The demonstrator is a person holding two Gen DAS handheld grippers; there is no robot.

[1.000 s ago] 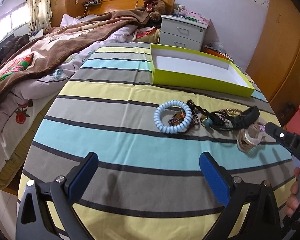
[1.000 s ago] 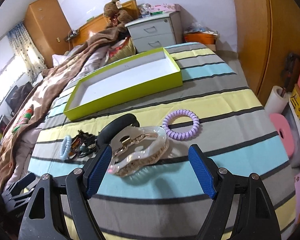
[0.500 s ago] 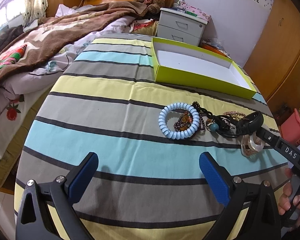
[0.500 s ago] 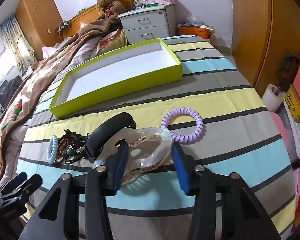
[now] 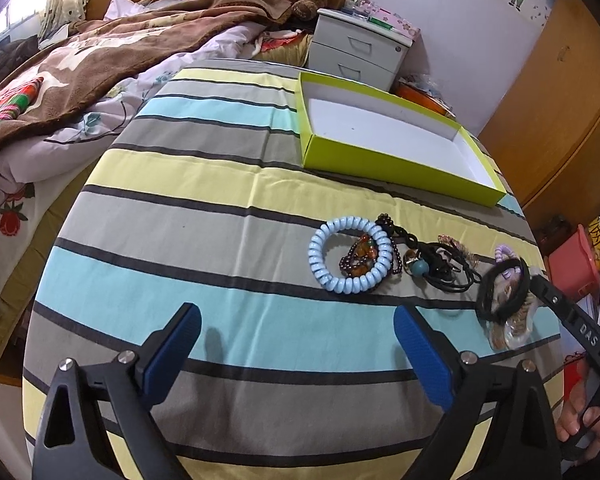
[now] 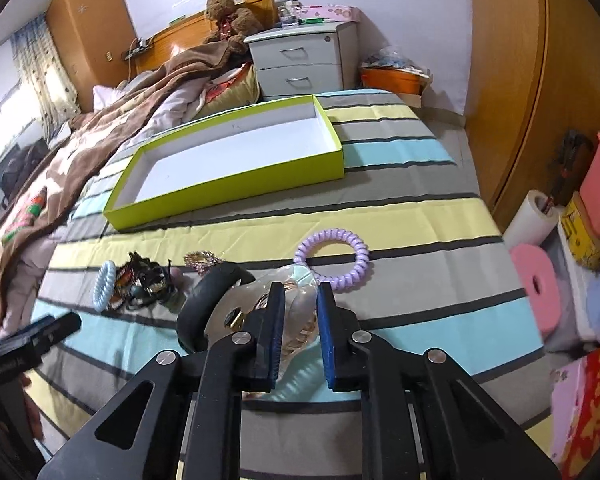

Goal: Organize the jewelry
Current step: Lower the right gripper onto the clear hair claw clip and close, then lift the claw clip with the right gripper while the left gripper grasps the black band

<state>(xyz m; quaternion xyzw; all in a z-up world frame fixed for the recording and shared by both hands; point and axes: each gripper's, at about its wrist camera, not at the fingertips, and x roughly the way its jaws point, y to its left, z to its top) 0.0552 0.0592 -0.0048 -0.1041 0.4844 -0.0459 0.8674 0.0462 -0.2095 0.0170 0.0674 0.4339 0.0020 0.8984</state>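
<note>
Task barely started: green box (image 6: 236, 184) sits empty, upper centre.
Right tongs (image 6: 298, 316) closing around clear hair claw (image 6: 300, 308); left tongs (image 5: 296, 352) spread, empty; coil ties, beads remain on worktop.

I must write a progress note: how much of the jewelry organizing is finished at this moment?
Done: nothing; the green box is empty. In hand: the right gripper is closing on the clear hair claw. Left: the purple coil tie, blue coil tie and the beads.
</note>
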